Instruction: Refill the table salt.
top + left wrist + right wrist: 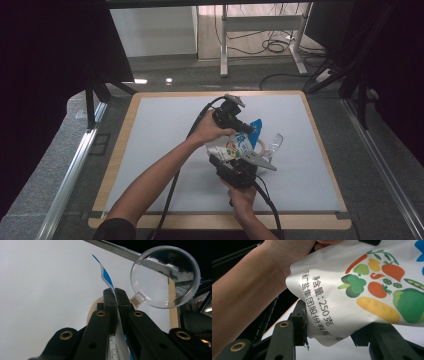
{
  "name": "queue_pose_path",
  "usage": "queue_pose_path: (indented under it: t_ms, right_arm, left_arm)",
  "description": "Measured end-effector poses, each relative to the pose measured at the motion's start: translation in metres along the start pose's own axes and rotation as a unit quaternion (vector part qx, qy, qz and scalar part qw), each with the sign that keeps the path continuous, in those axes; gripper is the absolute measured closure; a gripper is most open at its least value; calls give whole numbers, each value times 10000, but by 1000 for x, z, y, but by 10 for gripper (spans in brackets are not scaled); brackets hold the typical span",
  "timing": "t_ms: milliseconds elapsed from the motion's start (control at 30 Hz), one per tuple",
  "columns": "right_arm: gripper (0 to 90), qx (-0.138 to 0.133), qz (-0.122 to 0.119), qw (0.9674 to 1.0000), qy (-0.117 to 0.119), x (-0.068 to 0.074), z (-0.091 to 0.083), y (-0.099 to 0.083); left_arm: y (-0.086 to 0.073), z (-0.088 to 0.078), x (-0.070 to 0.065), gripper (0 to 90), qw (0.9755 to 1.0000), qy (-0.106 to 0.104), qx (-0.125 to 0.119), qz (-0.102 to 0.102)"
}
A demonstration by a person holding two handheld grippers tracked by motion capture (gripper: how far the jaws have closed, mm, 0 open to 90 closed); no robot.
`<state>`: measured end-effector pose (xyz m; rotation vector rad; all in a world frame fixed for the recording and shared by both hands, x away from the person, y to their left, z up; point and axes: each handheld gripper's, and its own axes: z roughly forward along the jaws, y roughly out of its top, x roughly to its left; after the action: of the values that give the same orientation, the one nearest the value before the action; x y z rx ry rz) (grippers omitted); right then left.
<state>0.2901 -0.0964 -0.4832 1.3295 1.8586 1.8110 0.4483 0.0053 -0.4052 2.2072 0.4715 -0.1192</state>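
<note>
White pouch (362, 290) printed with vegetables: left gripper (116, 298) pinches its edge, right gripper (329, 338) brackets it wide.

In the right gripper view the white pouch (352, 290) runs off the top and right edges, its lowest line of print half lost at the crumpled bottom. From above, the pouch's lower half hides behind the right gripper (239, 167). The clear lens (165, 276) covers its wooden handle.
</note>
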Motion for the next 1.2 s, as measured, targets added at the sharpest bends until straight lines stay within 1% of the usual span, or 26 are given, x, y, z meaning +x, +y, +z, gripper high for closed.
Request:
queue_pose_path:
  t_ms: [133, 233, 900, 1033, 1133, 1200]
  right_arm:
    - [561, -6, -39, 10000, -15, 0, 0, 0]
    - [561, -6, -18, 10000, -9, 0, 0, 0]
    - [564, 2, -93, 10000, -3, 0, 1, -1]
    - [564, 0, -72, 10000, -1, 0, 1, -1]
    - [564, -10, 6, 10000, 12, 0, 1, 0]
    - [564, -20, 16, 10000, 4, 0, 1, 0]
  left_arm:
    - [0, 0, 0, 896, 10000, 4, 3, 7]
    - [0, 0, 0, 896, 10000, 4, 2, 5]
    - [-1, 0, 0, 896, 10000, 23, -1, 9]
    - [-1, 0, 0, 896, 10000, 22, 24, 13]
    - [0, 0, 1, 896, 10000, 30, 32, 13]
    - [1, 0, 0, 896, 10000, 33, 43, 33]
